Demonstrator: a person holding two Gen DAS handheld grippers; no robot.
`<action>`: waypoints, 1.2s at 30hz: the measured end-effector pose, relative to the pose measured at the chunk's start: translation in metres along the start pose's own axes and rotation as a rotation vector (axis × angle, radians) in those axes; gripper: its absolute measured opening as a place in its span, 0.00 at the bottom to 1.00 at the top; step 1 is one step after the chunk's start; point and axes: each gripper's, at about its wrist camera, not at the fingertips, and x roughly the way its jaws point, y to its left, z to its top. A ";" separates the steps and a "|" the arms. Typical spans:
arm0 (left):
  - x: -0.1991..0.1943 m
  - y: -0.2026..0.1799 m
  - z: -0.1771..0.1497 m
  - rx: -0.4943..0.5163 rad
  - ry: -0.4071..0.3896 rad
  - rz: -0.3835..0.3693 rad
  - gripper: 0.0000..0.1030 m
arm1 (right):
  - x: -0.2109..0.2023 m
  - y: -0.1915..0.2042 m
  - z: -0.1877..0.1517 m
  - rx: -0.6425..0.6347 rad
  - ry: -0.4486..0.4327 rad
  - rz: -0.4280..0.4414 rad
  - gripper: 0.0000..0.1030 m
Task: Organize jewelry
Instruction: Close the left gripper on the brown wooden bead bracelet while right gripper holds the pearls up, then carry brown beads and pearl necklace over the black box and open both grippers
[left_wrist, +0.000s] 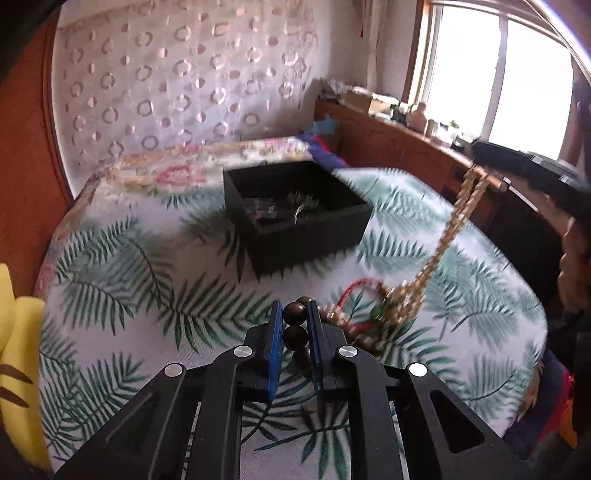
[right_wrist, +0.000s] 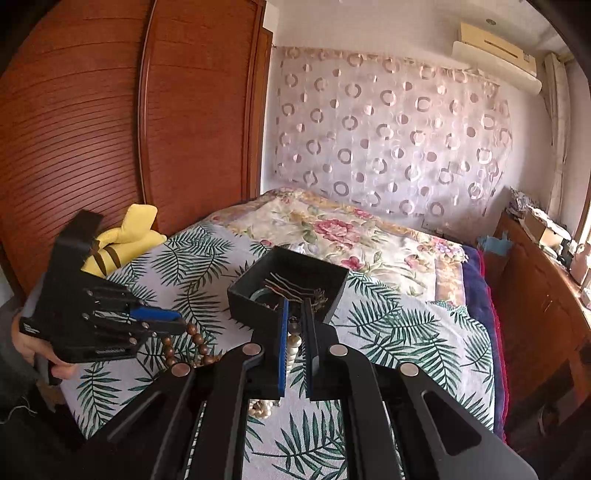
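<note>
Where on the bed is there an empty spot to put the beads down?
Bare leaf-print sheet lies between the yellow plush toy and the black box. It is crowded right of the left hand-held gripper, where necklaces lie tangled.

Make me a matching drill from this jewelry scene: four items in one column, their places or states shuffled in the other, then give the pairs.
Column one:
1. brown bead bracelet
2. pearl strand
3. black box
4. yellow plush toy

Column two:
A. lies against the wooden wardrobe
B. clamped in the left gripper
C. sits open on the leaf-print bedspread, jewelry inside
D. pinched in the right gripper, hanging below it

Pairs: 1-B, 2-D, 3-C, 4-A
</note>
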 end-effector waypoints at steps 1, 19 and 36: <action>-0.004 -0.002 0.003 0.003 -0.012 -0.002 0.12 | -0.001 0.000 0.002 0.000 -0.004 0.000 0.07; -0.055 -0.023 0.063 0.045 -0.166 -0.004 0.12 | -0.022 0.000 0.043 -0.031 -0.089 -0.015 0.07; -0.040 -0.010 0.088 0.033 -0.171 0.031 0.12 | -0.024 -0.002 0.092 -0.067 -0.161 -0.046 0.07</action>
